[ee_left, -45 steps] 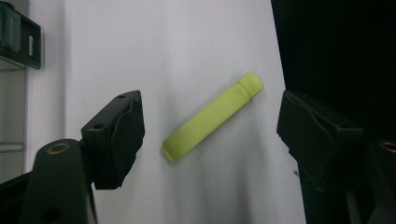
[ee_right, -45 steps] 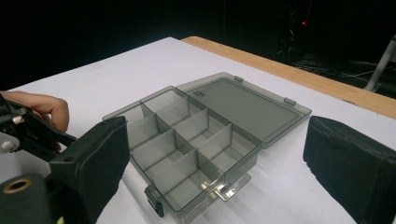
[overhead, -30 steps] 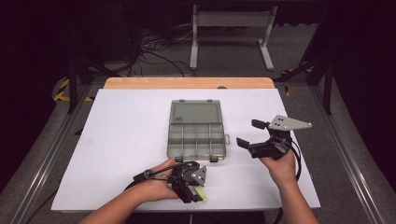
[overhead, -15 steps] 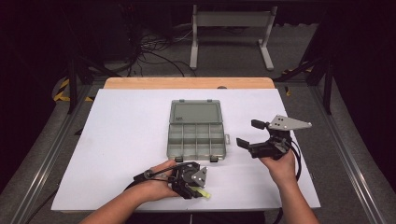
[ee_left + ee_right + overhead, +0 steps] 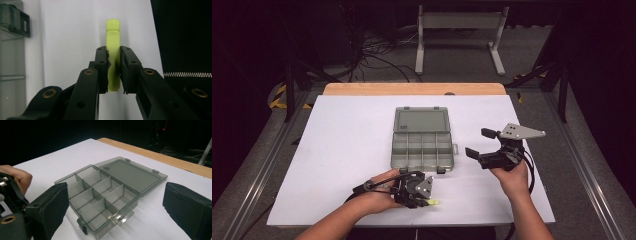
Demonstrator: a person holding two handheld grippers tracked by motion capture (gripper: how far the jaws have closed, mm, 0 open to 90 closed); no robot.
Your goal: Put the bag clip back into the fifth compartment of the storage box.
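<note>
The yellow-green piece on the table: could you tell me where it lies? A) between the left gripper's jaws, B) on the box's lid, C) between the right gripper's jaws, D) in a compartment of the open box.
A: the yellow-green piece lies on the white table between the left gripper's pads.

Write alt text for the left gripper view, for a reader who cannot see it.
Two black jaws of the left gripper rise from the bottom and have just been closing on a flat yellow-green plastic piece, which lies between them on a white table. At the left edge sits part of a grey compartment box; dark fabric with a zipper is at the right.
</note>
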